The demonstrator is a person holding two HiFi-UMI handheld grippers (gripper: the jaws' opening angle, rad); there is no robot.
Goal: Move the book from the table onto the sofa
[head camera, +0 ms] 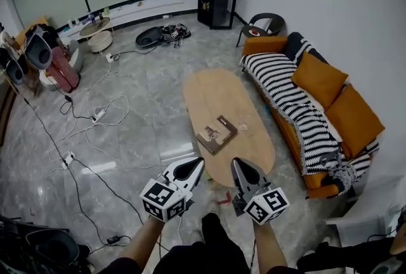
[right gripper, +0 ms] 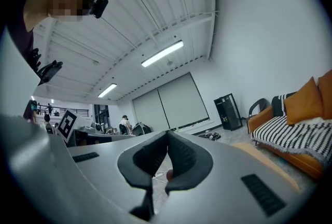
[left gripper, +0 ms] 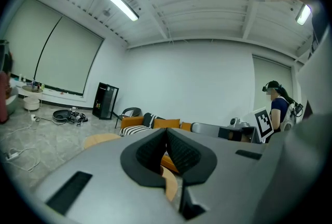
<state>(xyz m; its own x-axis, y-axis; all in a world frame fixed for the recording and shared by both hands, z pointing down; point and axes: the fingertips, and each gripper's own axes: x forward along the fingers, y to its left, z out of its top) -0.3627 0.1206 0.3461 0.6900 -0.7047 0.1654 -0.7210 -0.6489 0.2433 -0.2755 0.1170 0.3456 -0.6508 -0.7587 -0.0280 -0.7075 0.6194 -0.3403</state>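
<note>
Book [head camera: 217, 134] lies on the surface [head camera: 219, 92], sofa [head camera: 352, 117] alongside.
Left gripper [head camera: 195, 163] and right gripper [head camera: 237, 165] hover at the surface's near end, short of the book, fingers closed on nothing.

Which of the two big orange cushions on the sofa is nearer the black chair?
The far cushion, beside the dark pillow; the other cushion lies nearer the camera.

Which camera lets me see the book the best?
The head view: it looks down on the book lying on the oval table. Both gripper views catch only a strip of the table, no book.
</note>
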